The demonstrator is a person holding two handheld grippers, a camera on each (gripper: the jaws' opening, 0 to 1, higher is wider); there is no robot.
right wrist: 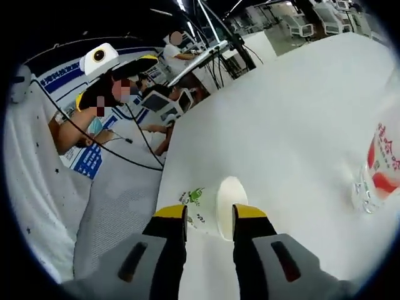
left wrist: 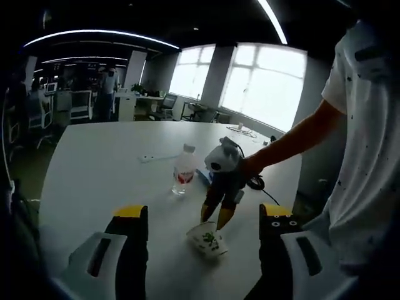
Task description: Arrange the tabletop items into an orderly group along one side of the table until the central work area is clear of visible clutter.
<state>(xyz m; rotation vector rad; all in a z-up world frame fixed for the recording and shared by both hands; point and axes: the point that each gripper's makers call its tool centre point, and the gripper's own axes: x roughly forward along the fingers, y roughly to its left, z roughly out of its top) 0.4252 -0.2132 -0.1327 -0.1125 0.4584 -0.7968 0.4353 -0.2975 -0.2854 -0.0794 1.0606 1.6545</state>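
Right gripper point(right wrist: 209, 215) is at the cup point(right wrist: 212, 209), a white paper one with a green print, lying on its side on the white table point(right wrist: 294, 112). In the right gripper view the jaws stand narrow, one each side of the cup's base end, yellow tips against or just beside the wall. I cannot tell whether they have closed firmly; it looks like a grip being taken.

In the left gripper view the same gripper point(left wrist: 217, 220) comes in from the right on the person's arm point(left wrist: 294, 140), tips down on the cup point(left wrist: 207, 240).

Left gripper point(left wrist: 203, 219) hangs above the table with its jaws wide apart and nothing between them.

The bottle point(left wrist: 183, 170), clear with a red label, stands upright near the cup, further into the table; it sits at the right edge of the right gripper view point(right wrist: 378, 165). A small blue thing point(left wrist: 203, 175) lies just beside the bottle; too small to identify. A white strip point(left wrist: 156, 156) lies beyond.

Step in hand, as I judge it: picking up the cup, first of the loose items. Grouping is hardly begun.

Next move calls for a light squeeze, since a paper wall crushes easily, then a lift and setting the cup upright by the table edge.
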